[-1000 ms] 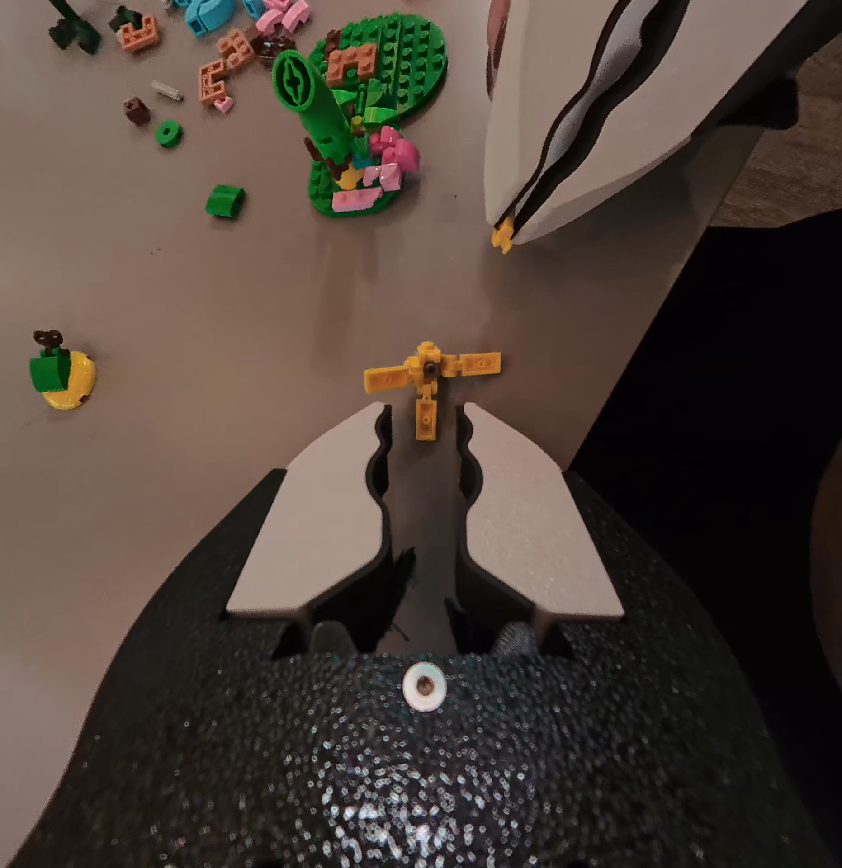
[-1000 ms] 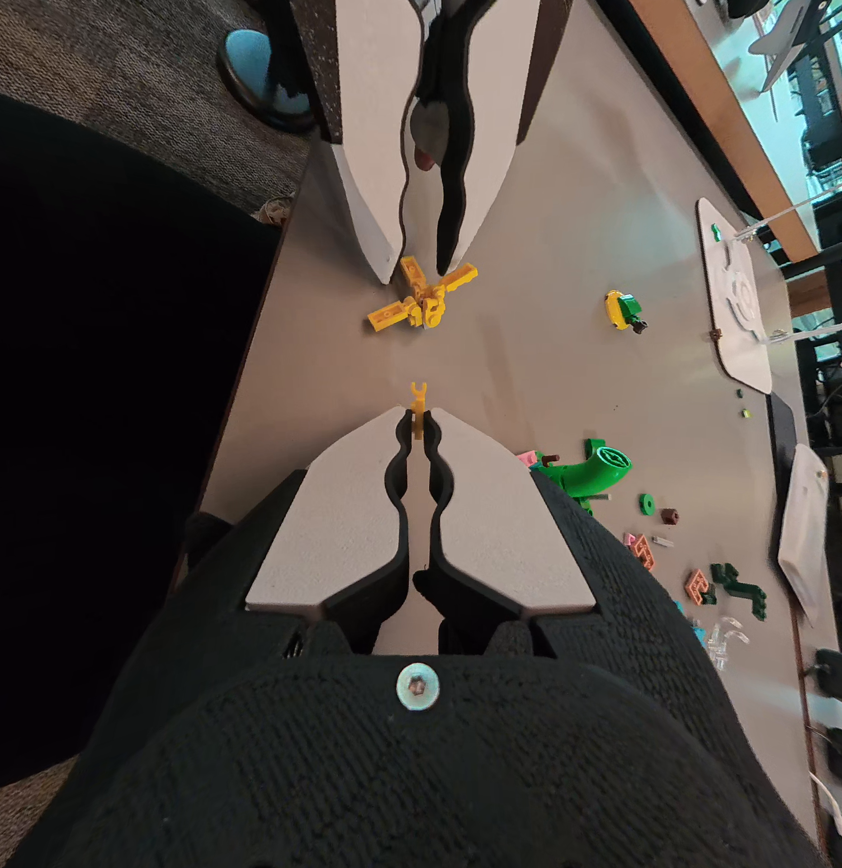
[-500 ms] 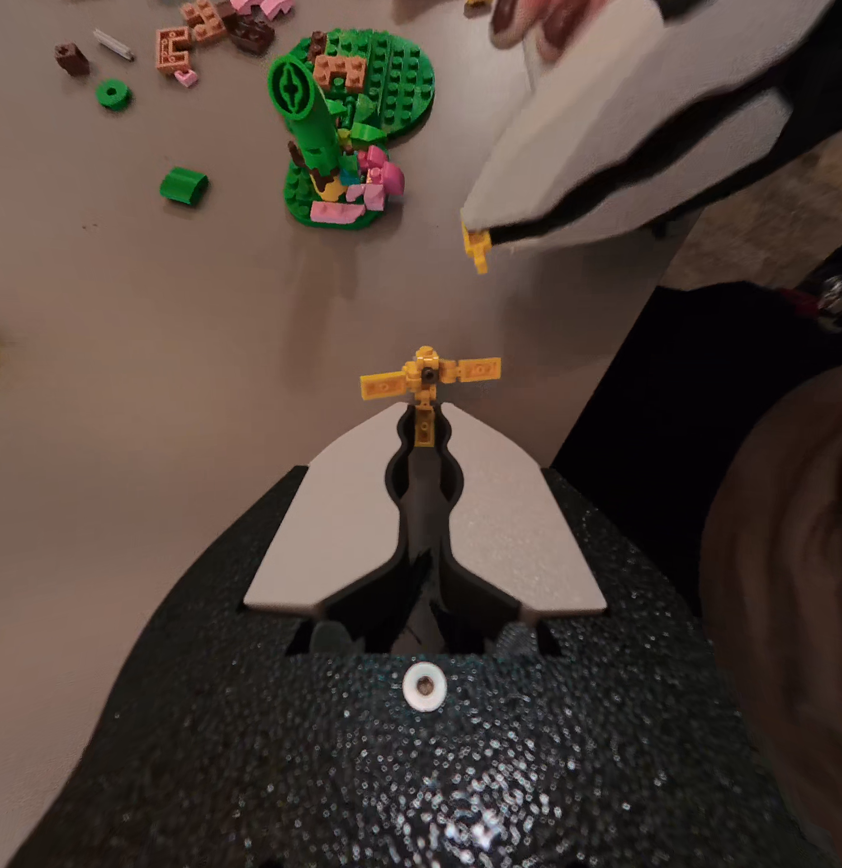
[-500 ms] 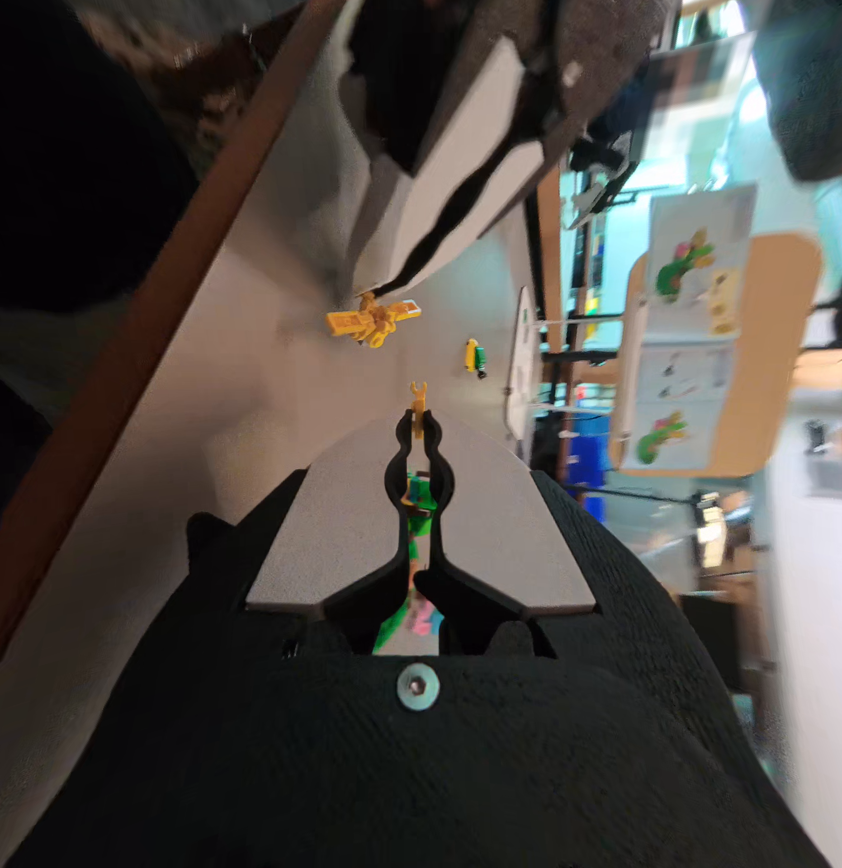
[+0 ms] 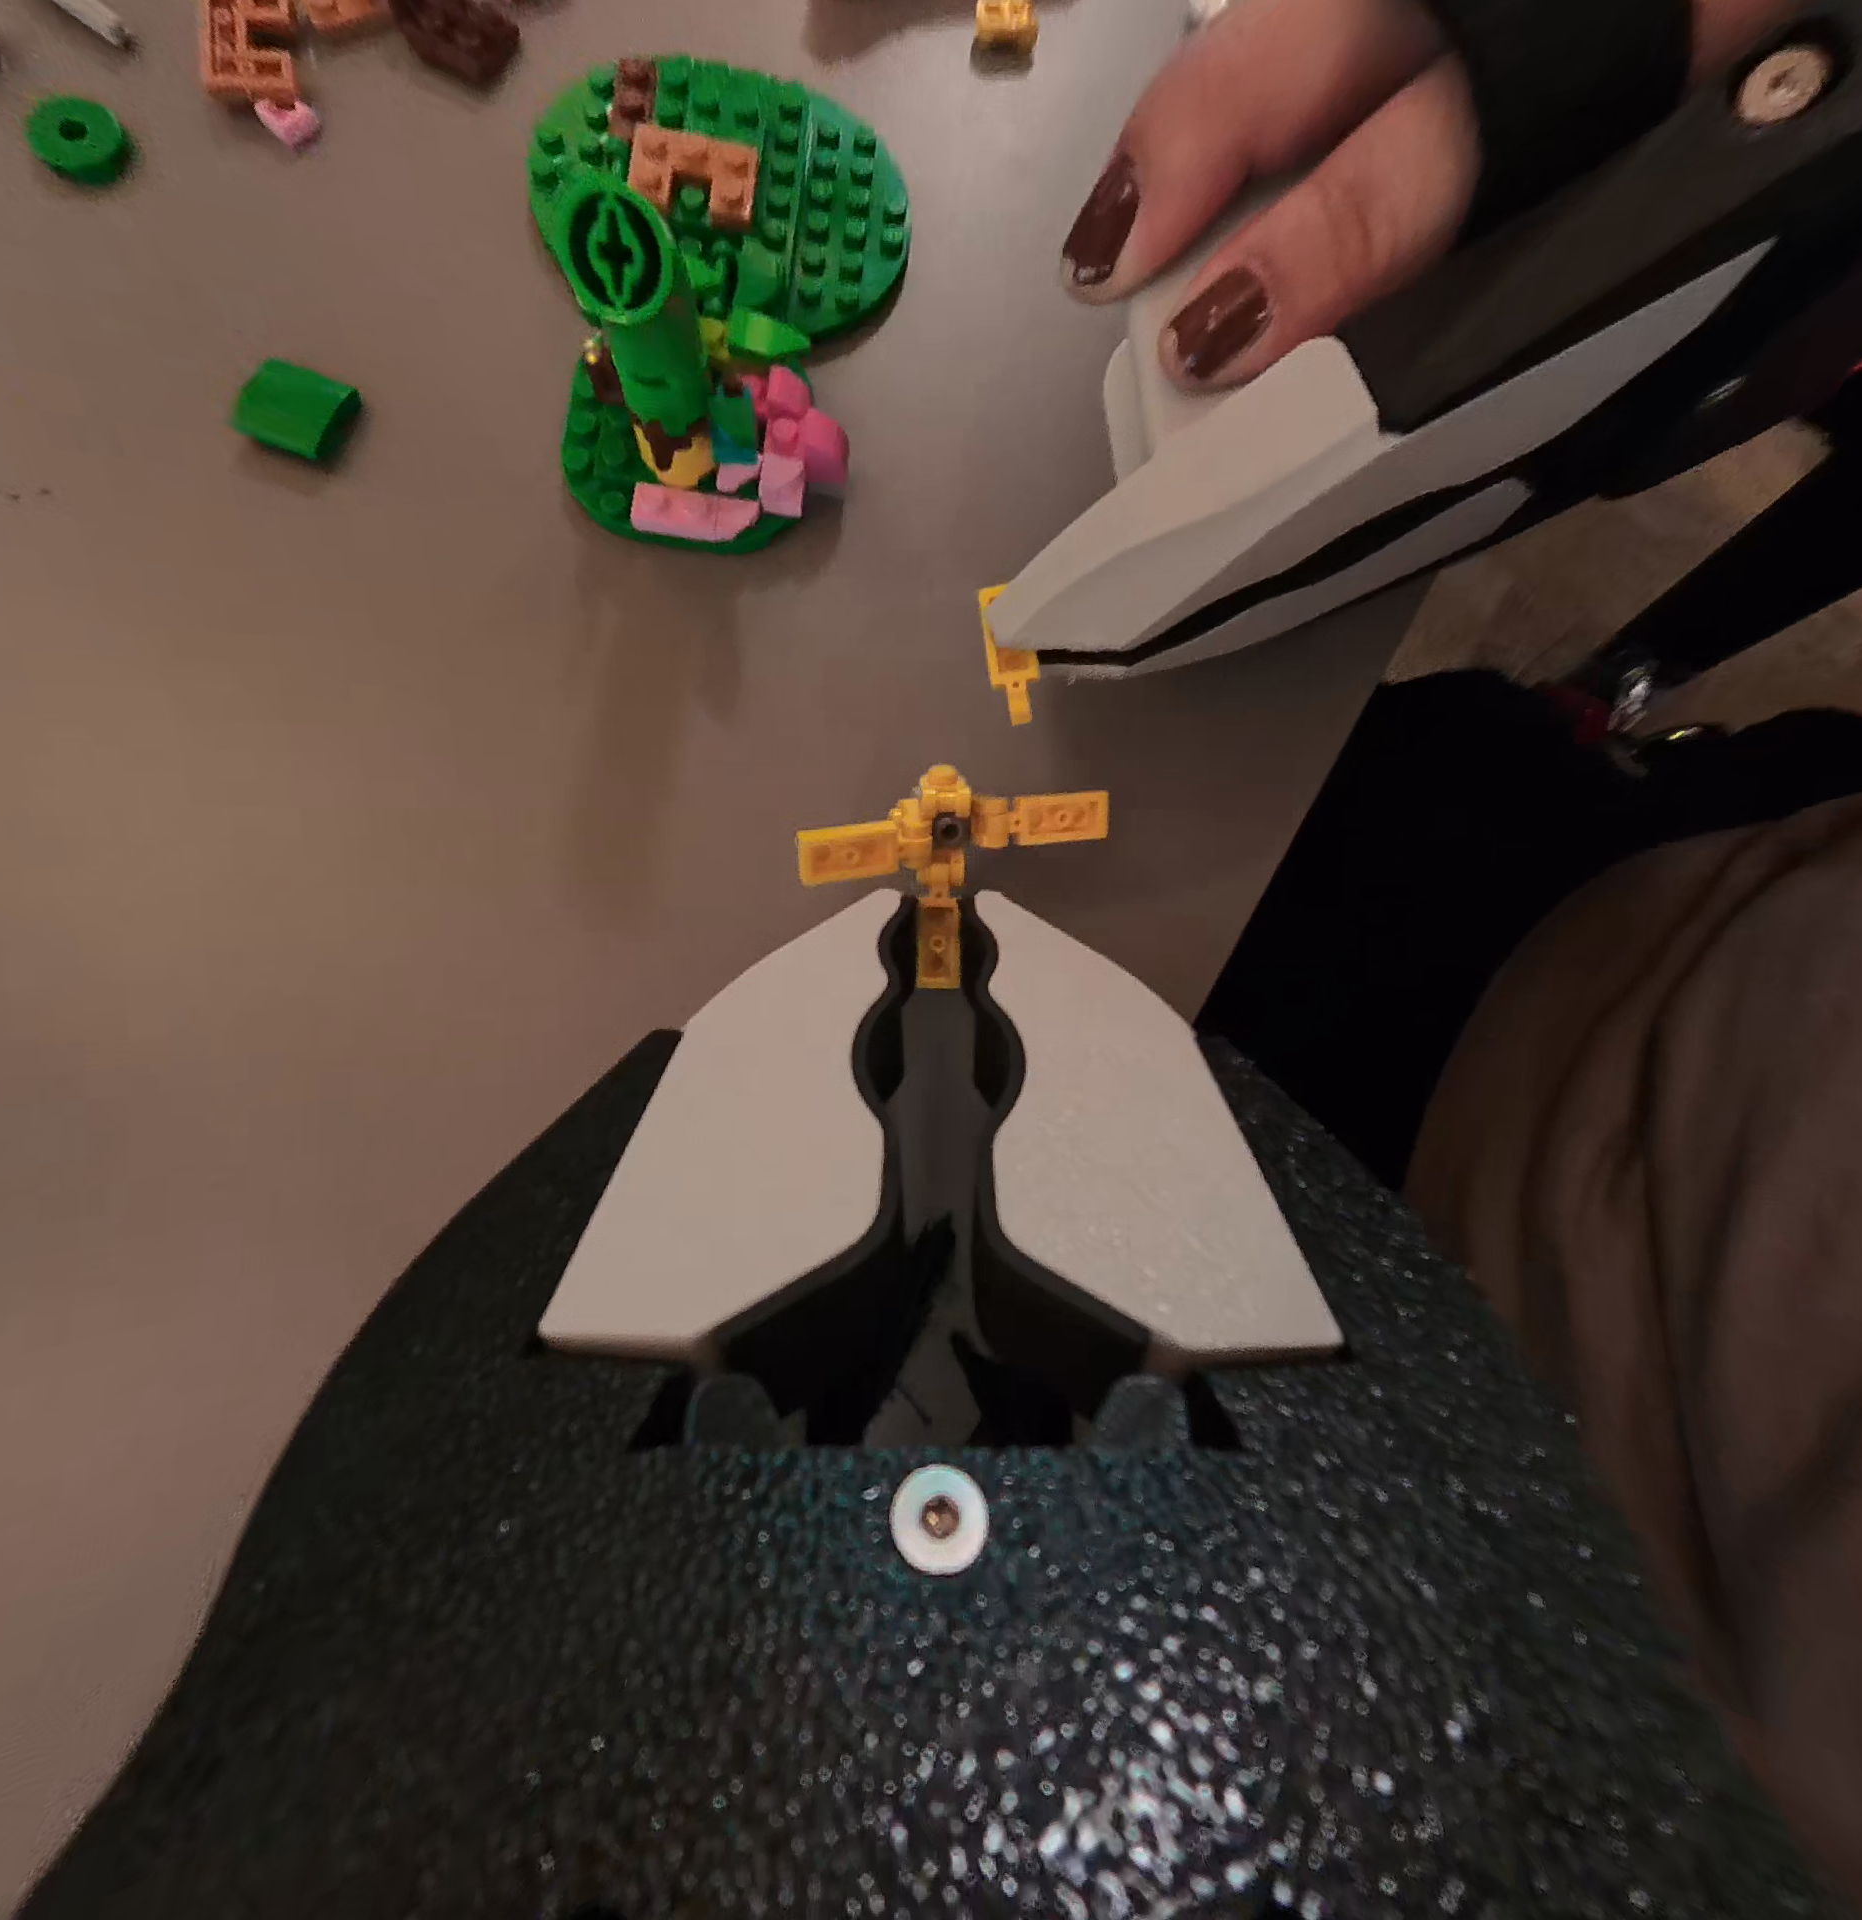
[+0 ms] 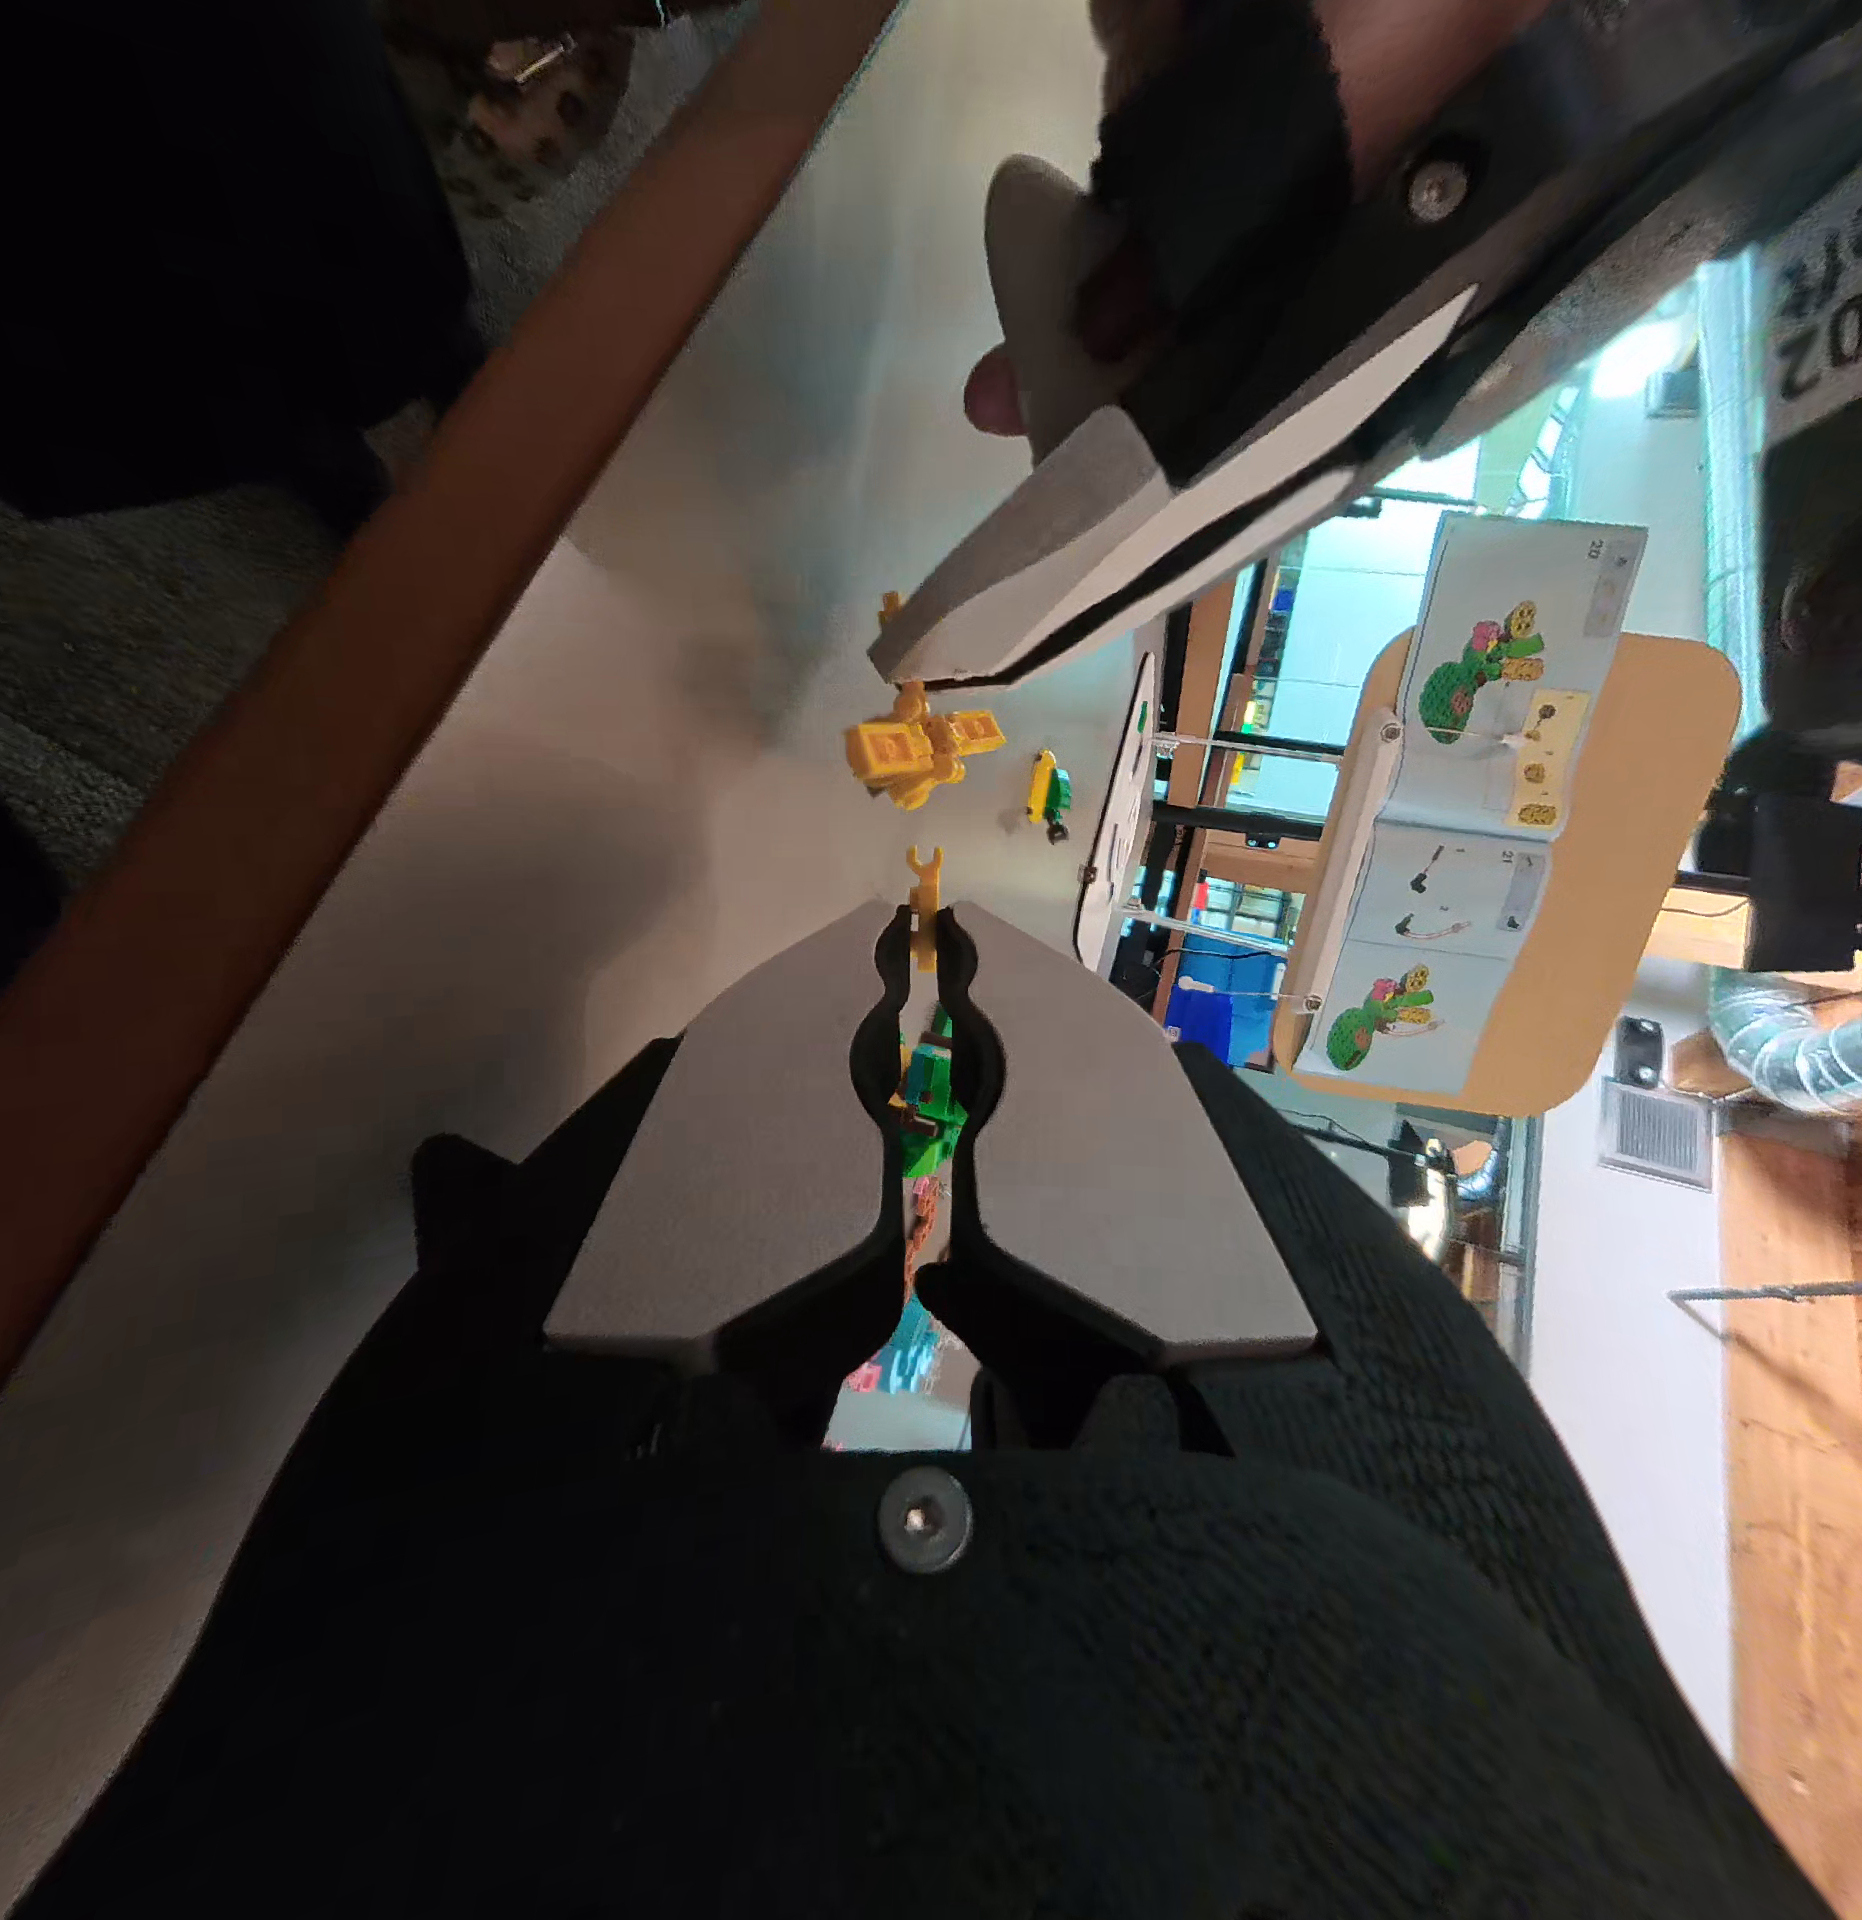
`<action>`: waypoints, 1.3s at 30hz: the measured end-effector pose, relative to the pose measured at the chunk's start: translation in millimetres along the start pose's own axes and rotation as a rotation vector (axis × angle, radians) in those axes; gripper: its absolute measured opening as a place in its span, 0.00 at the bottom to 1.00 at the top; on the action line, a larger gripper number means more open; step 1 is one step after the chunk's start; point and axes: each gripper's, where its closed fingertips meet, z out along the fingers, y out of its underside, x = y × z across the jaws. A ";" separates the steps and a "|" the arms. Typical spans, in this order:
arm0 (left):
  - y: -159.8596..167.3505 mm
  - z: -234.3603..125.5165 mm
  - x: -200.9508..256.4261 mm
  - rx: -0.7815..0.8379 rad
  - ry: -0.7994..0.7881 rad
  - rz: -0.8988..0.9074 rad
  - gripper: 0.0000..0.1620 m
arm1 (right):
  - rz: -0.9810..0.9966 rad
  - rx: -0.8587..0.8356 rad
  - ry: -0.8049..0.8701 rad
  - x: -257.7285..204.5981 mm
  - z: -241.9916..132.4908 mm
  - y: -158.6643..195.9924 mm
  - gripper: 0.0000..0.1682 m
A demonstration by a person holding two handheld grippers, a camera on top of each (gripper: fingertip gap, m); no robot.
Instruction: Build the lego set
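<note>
Cream instruction board [image 6: 1509,831], right view only

- A smooth grey-topped desk [image 5: 283,831] with a brown wooden edge band [image 6: 407,582] fills the foreground.
- Grey speckled carpet [image 6: 532,135] covers the floor beside it.
- A tan rounded board [image 6: 1654,935] stands behind, holding an open instruction booklet [image 6: 1467,790].
- Bright daylight comes through glazing [image 6: 1332,644] beyond.
- A white wall with a vent grille [image 6: 1654,1132] adjoins a silver flexible duct [image 6: 1800,1049].
</note>
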 end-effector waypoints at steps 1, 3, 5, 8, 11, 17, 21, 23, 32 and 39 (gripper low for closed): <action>-2.0 -0.8 1.1 0.023 0.021 -0.018 0.05 | 0.008 0.003 0.008 2.2 -0.8 1.1 0.02; -4.0 -1.8 3.4 0.056 0.063 -0.051 0.05 | 0.013 0.000 0.026 6.8 -2.3 4.4 0.01; -3.7 -1.6 7.6 0.063 0.111 -0.082 0.05 | -0.013 -0.007 0.049 10.7 -3.8 6.1 0.01; -2.6 0.5 9.8 0.048 0.120 -0.085 0.05 | -0.132 -0.028 0.094 12.8 -4.3 3.7 0.01; -3.4 2.5 12.0 0.027 0.109 -0.064 0.05 | -0.236 -0.047 0.100 7.9 -2.0 0.2 0.02; -6.0 3.7 13.6 0.001 0.097 -0.061 0.05 | -0.330 -0.054 0.129 7.6 -1.6 -3.8 0.01; -6.2 4.7 14.4 -0.013 0.100 -0.060 0.05 | -0.378 -0.073 0.125 4.8 -0.2 -2.9 0.01; -6.3 5.9 14.2 -0.016 0.097 -0.063 0.05 | -0.379 -0.075 0.124 3.8 0.8 -2.2 0.01; -4.6 11.2 13.8 -0.038 0.091 -0.085 0.05 | -0.417 -0.079 0.126 1.1 2.1 -1.6 0.01; -4.2 17.1 12.5 -0.047 0.069 -0.065 0.05 | -0.462 -0.093 0.126 -0.6 3.0 0.3 0.01</action>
